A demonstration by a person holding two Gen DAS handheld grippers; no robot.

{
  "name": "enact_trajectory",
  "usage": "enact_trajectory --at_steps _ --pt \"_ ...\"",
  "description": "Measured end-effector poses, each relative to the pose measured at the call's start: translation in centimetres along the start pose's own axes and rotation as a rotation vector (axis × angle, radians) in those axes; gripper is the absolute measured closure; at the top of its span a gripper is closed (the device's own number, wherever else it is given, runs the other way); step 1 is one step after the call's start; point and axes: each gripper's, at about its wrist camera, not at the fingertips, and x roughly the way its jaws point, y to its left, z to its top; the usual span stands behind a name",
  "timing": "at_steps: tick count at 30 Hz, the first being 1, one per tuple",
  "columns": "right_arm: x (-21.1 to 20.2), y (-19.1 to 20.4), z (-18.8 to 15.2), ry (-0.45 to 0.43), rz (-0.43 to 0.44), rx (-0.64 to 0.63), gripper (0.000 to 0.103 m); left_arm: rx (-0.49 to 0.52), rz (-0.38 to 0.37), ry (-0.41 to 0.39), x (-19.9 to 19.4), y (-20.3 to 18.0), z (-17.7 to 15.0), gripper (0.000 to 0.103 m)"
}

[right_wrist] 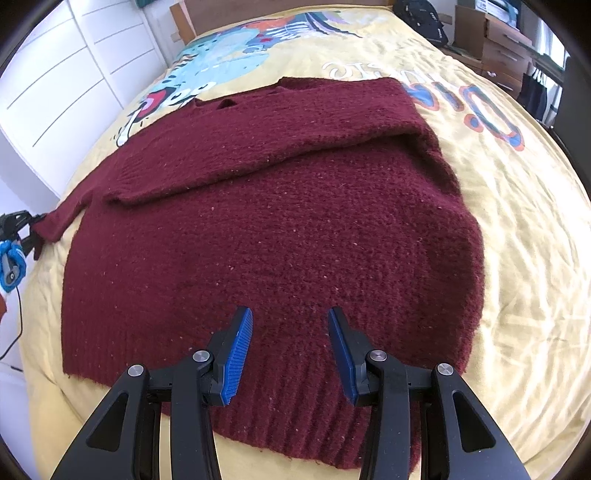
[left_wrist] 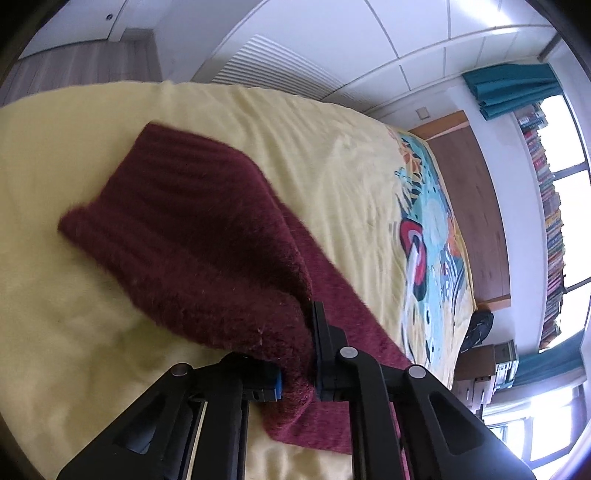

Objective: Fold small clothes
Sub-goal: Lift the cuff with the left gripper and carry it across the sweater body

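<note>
A dark red knitted sweater lies flat on the yellow bedspread, with one sleeve folded across its chest. My right gripper is open and empty, hovering just above the sweater's ribbed bottom hem. My left gripper is shut on the cuff of the other sleeve, which hangs lifted off the bed. In the right wrist view the left gripper shows at the far left, holding the sleeve end.
The bedspread has a colourful print toward the wooden headboard. White wardrobe doors stand to the left of the bed. A black bag and cardboard boxes sit beyond the bed's far right corner.
</note>
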Motion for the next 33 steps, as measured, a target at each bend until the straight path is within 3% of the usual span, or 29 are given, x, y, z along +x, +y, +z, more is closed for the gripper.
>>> enact_trajectory --at_steps 8,17,26,33 --pt "-1.1 -1.7 -0.6 -0.027 0.005 0.017 0.058 0.057 -0.057 0.014 0.8 -5.6 -1.7 0.097" --pt "-2.5 -3.7 -1.4 -0.059 0.013 0.045 0.058 0.113 -0.181 0.069 2.2 -13.2 -5.1 0.097" --pt "-3.9 -6.0 -2.7 -0.093 0.035 0.090 0.058 0.205 -0.267 0.157 4.3 -21.8 -10.6 0.097" --pt "-5.1 -8.4 -3.6 -0.122 0.037 0.131 0.058 0.301 -0.310 0.249 6.2 -27.6 -16.8 0.097"
